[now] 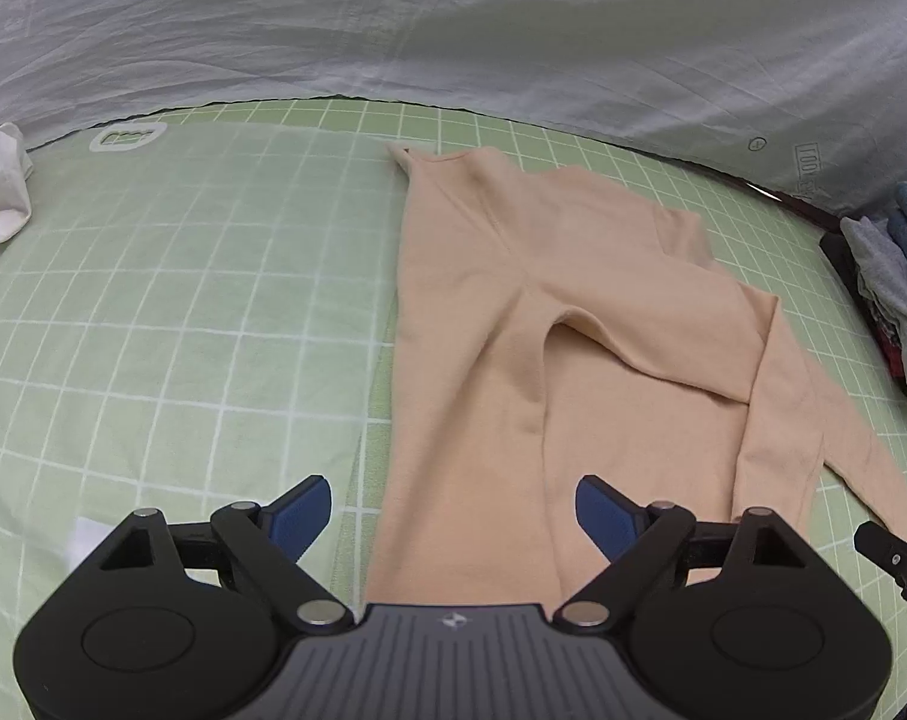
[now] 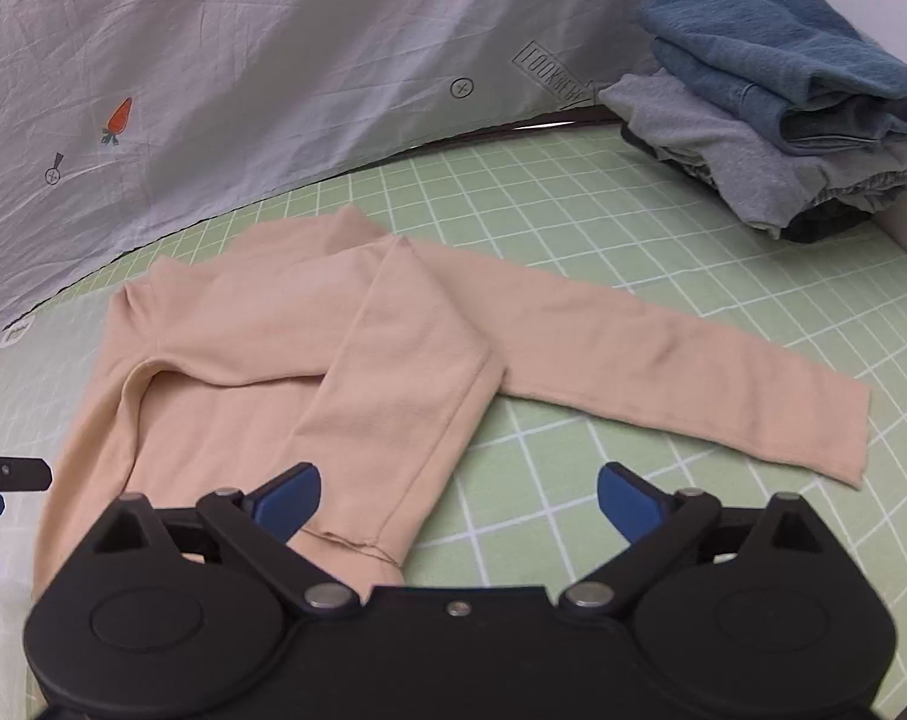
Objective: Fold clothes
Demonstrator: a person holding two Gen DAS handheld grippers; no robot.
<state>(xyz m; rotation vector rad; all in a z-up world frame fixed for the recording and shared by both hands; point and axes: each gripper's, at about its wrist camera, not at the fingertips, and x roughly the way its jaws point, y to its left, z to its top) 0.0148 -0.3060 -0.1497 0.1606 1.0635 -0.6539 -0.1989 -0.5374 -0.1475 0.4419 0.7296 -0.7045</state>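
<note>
- My green grid mat (image 1: 183, 300) runs out of frame on all sides.
- The peach long-sleeved top (image 1: 513, 330) lies flat on it, lengthwise away from me, hem hidden under my left gripper (image 1: 453, 516).
- Both that and my right gripper (image 2: 459, 501) gape wide, empty.
- The folded clothes stack (image 2: 783, 114) is cut off at right.

Green gridded mat (image 1: 183, 312) as work surface; pale carrot-print sheet (image 2: 213, 72) hung behind.

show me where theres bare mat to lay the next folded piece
Widest free patch: green grid mat between the peach top and the white cloth. Smaller patch in front of the spread sleeve. Crowded by the folded stack.
</note>
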